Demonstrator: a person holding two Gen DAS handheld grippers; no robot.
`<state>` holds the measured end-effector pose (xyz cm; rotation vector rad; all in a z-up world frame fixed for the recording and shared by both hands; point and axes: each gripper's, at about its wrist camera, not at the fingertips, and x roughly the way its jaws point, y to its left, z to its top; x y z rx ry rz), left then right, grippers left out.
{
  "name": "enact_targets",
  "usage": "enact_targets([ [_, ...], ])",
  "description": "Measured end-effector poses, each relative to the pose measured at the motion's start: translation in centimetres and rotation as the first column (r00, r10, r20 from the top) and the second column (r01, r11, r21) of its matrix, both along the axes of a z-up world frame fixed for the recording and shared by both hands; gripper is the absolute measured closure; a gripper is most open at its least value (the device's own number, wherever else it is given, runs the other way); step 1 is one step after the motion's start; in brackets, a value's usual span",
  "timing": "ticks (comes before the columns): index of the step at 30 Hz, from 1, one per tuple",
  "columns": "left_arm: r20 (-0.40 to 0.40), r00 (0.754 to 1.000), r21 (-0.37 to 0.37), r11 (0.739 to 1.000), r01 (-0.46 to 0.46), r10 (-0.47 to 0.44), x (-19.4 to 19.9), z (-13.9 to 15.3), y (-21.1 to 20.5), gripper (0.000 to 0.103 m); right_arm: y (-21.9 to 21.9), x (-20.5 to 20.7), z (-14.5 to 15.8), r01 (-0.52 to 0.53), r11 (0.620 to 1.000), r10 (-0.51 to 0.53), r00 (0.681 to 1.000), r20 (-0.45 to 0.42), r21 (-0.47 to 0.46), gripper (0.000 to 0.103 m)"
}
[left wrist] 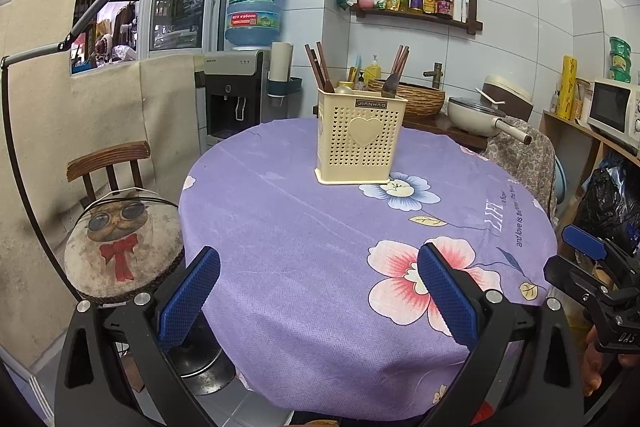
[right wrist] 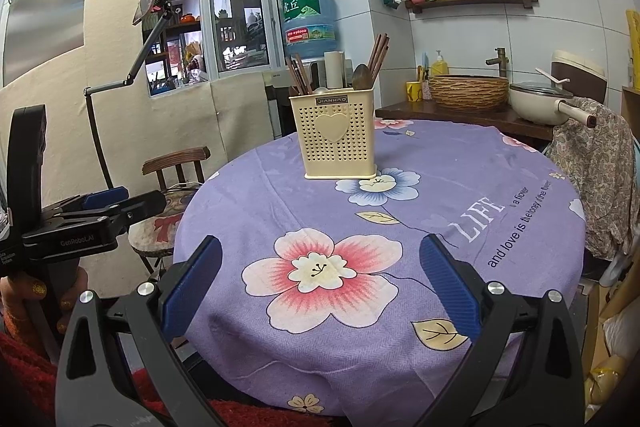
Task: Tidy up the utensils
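A cream perforated utensil holder (left wrist: 360, 139) with a heart on its front stands upright on the round table, on the purple floral cloth (left wrist: 300, 227). It also shows in the right wrist view (right wrist: 338, 139). Brown chopsticks (left wrist: 318, 67) and spoons (right wrist: 361, 75) stand in it. My left gripper (left wrist: 318, 259) is open and empty, held over the table's near edge. My right gripper (right wrist: 320, 251) is open and empty, also at the near edge, well short of the holder. Each gripper shows at the side of the other's view.
A wooden chair with a cat cushion (left wrist: 120, 243) stands left of the table. A phone stand (right wrist: 120, 83) rises behind it. A water dispenser (left wrist: 236, 95), a counter with a woven basin (right wrist: 468, 91) and a pot (right wrist: 540, 103) are behind. A cloth-draped chair (right wrist: 592, 163) is right.
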<state>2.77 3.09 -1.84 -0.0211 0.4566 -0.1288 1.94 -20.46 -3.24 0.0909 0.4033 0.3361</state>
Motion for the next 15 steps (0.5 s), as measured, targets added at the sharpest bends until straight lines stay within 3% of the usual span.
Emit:
enact_targets([
  [15,0.001,1.0,-0.001,1.0,-0.003,0.003,-0.05,0.14,0.03,0.006,-0.02,0.01,0.03,0.0,1.0,0.0,1.0,-0.001,0.0,0.006],
])
